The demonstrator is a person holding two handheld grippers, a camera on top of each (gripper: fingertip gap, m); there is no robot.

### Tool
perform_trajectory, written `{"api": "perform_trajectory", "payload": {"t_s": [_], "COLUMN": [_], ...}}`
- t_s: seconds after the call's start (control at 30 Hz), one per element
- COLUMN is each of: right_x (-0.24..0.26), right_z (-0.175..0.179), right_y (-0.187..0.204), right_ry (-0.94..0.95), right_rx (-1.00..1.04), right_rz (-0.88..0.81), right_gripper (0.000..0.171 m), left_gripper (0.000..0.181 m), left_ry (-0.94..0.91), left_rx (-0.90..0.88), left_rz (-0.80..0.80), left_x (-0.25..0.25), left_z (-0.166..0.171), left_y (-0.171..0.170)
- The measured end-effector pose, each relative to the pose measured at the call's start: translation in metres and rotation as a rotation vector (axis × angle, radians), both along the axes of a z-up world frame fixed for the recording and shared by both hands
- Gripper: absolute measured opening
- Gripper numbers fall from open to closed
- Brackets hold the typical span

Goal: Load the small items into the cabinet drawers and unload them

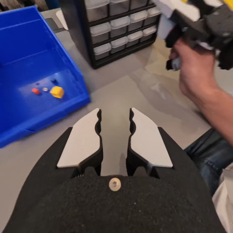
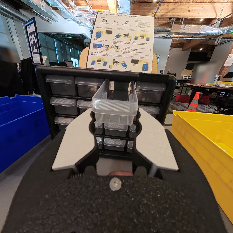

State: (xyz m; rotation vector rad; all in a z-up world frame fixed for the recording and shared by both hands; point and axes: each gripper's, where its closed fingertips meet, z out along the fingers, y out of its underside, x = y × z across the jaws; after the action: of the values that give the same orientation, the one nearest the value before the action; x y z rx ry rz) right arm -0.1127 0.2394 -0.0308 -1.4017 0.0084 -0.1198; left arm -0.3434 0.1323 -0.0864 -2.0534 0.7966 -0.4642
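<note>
My left gripper [image 1: 115,111] is open and empty, low over the grey table, right of the blue bin [image 1: 31,44]. In the bin lie a yellow cube [image 1: 57,92], a red piece [image 1: 35,91], a small silver ring [image 1: 45,89] and a black piece [image 1: 54,81]. The black cabinet [image 1: 119,31] with clear drawers stands behind. My right gripper [image 2: 114,112] holds a clear drawer [image 2: 114,105] by its front, one finger on each side. That drawer is pulled out of the cabinet's [image 2: 41,88] top row and looks empty.
A blue bin [image 2: 18,126] stands left of the cabinet and a yellow bin [image 2: 201,132] right of it. A printed sheet [image 2: 121,41] stands behind the cabinet. A person's hand [image 1: 195,70] holds the other gripper at the upper right of the left wrist view. The left gripper's tips are roughly 25 centimeters from the right gripper's. My right tips are about 30 centimeters from the yellow cube [image 1: 57,92], my left tips only 20 centimeters.
</note>
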Motion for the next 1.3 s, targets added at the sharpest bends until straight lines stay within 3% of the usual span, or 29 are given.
{"api": "perform_trajectory", "payload": {"t_s": [0.1,0.27,0.47,0.7,0.8,0.93,1.13,1.3], "right_x": [0.001,0.001,0.001,0.001,0.000,0.000,-0.001,-0.002], "right_z": [0.000,0.001,0.001,0.003,0.003,0.003,0.003,0.004], "right_y": [0.000,0.000,0.000,-0.001,-0.001,-0.001,-0.001,-0.001], "right_ry": [0.009,0.014,0.022,0.020,0.015,0.011,0.010,-0.001], "right_rx": [-0.001,-0.005,-0.007,-0.007,-0.006,-0.007,-0.008,-0.011], "right_rz": [0.005,0.012,0.016,0.021,0.020,0.019,0.020,0.017], "right_gripper": [0.062,0.062,0.062,0.062,0.062,0.062,0.062,0.061], "left_gripper": [0.041,0.039,0.041,0.038,0.014,0.011,0.011,0.010], "left_ry": [0.173,0.417,0.693,0.817,0.829,0.802,0.731,0.634], "left_rx": [-0.015,-0.182,-0.320,-0.412,-0.444,-0.412,-0.241,-0.083], "left_rz": [-0.025,-0.035,-0.122,-0.156,-0.184,-0.197,-0.301,-0.503], "left_x": [-0.034,-0.074,-0.087,-0.096,-0.095,-0.092,-0.066,0.017], "left_z": [0.015,-0.011,-0.061,-0.095,-0.103,-0.098,-0.036,0.053], "left_y": [0.061,0.158,0.207,0.221,0.217,0.219,0.202,0.147]}}
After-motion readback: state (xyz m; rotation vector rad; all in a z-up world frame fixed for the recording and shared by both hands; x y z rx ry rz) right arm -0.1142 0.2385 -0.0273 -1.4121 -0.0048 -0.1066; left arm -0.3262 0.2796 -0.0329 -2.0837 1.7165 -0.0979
